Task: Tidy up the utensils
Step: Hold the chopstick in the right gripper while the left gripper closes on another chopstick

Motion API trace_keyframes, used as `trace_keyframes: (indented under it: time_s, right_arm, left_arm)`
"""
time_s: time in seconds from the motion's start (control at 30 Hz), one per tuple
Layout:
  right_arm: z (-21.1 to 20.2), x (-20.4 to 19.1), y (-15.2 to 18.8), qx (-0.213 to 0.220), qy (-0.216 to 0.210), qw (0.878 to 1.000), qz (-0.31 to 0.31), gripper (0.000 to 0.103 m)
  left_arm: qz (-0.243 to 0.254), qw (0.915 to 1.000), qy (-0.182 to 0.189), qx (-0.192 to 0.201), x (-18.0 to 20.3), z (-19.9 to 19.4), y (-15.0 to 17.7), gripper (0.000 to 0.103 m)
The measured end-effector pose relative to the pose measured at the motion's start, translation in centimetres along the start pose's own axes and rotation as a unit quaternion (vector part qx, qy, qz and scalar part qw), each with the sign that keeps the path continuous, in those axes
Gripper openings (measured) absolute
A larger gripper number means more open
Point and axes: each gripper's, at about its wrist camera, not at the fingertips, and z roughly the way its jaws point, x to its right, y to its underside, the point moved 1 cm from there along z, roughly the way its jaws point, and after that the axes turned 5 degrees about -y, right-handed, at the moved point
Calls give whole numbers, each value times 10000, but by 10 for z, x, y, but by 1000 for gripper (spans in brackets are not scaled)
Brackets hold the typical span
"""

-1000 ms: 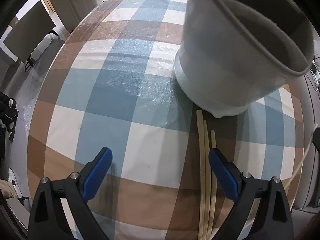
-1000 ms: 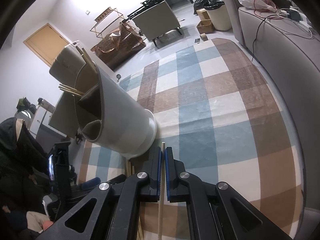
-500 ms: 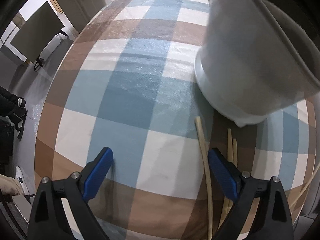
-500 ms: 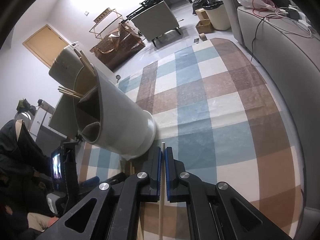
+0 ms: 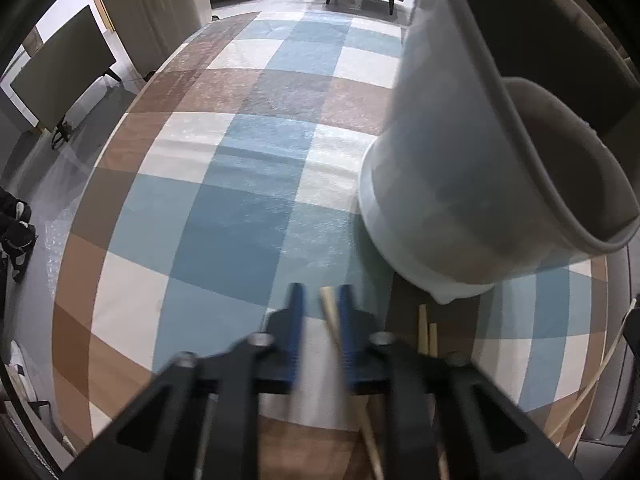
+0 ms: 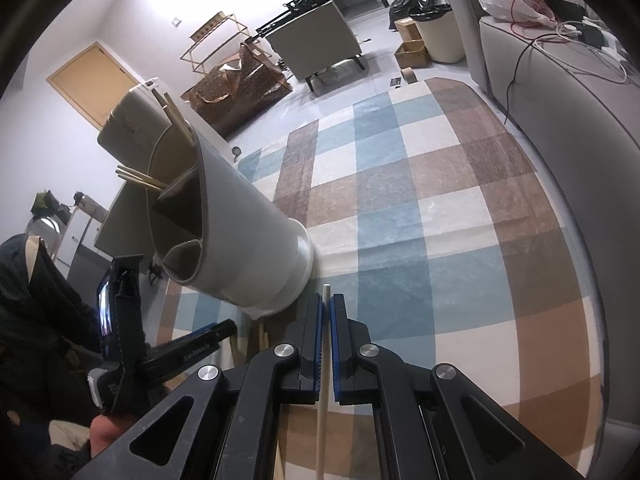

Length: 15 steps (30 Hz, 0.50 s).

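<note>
My right claw [image 6: 326, 334] pinches one chopstick [image 6: 325, 364], its long axis pointing far; my left claw [image 5: 321, 334], nearly pressed together, straddles another chopstick [image 5: 329, 312]; two lie right.

My left gripper [image 5: 320, 332], with its blue-padded black fingers, is motion-blurred in the left wrist view, so I cannot confirm whether its pads touch the pale wooden chopstick [image 5: 331, 312] lying between them. That chopstick's lower length is covered by the gripper body. Two more wooden chopsticks [image 5: 426, 330] are cut off behind the same gripper. The tall grey divided utensil holder [image 5: 460, 184] runs out of the frame at top right; its floor is hidden in both views. My right gripper [image 6: 326, 340] covers part of a light wooden stick [image 6: 325, 364], whose lower end leaves the frame.
</note>
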Motion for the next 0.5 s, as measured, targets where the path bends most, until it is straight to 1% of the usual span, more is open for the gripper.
trace_keyframes:
  time_s: [0.07,0.13,0.2,0.27,0.4,0.5]
  right_arm:
    - [0,-1,0,22,19,10000,-27,3]
    - [0,-4,0,27,17,10000,-56,3]
    - [0,-8,0,32,35,9999,-149,3]
    - [0,-13,0,65,39,9997,-219,3]
    - [-4,-23,-2,182,-21,9992,-365,3]
    - [-8,-36,-1,305,-18,9976,-616,3]
  left_arm:
    - [-58,9999,162,0,-2,-1,0,1]
    - [-39,9996,255,127,-5,-6,-1,0]
    - [-31,9990,369,260,1,-18,0,0]
    - [-6,9979,507,408,-3,-29,0,0]
    - [-141,9926,981,696,-13,-57,2,0]
    - [-107,9879,1218,949,-23,-79,2,0]
